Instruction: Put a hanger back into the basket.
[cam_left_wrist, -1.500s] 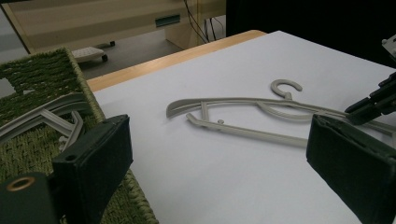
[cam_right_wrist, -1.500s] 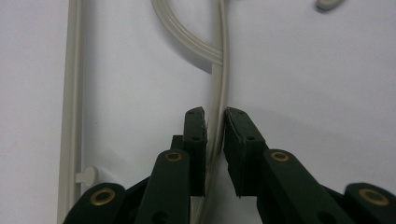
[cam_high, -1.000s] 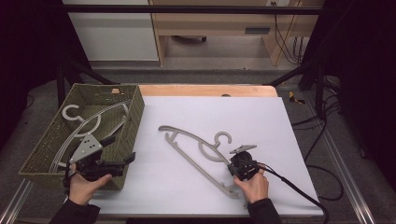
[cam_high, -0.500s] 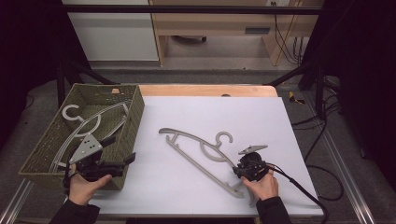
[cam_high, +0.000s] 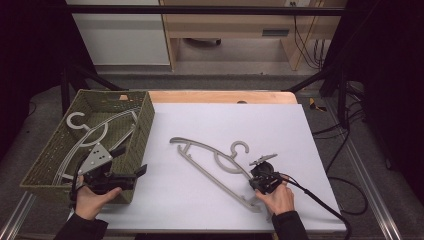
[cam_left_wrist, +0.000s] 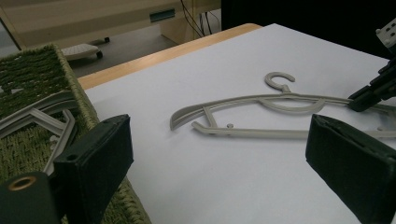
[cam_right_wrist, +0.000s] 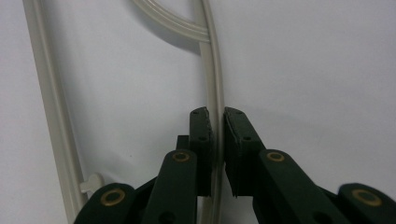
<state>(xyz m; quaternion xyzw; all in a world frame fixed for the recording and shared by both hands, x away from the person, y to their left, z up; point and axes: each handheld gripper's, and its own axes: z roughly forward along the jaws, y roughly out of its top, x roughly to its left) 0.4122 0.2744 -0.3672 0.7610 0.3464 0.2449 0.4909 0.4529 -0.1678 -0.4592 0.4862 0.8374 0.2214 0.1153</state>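
The grey hanger (cam_right_wrist: 215, 93) runs off the top and bottom edges in the right gripper view, hook out of frame around 12 o'clock. In the left gripper view the basket (cam_left_wrist: 28, 79) gets chopped at 9 o'clock, and the hangers (cam_left_wrist: 42, 116) inside it are half hidden behind a jaw.

Two black handheld grippers: the left gripper (cam_high: 131, 176) carries a grey three-cornered plate and broad dark pads (cam_left_wrist: 103, 161); the right gripper (cam_right_wrist: 215, 122) shows brass-coloured rivets and a trailing black cable; dark sleeves.
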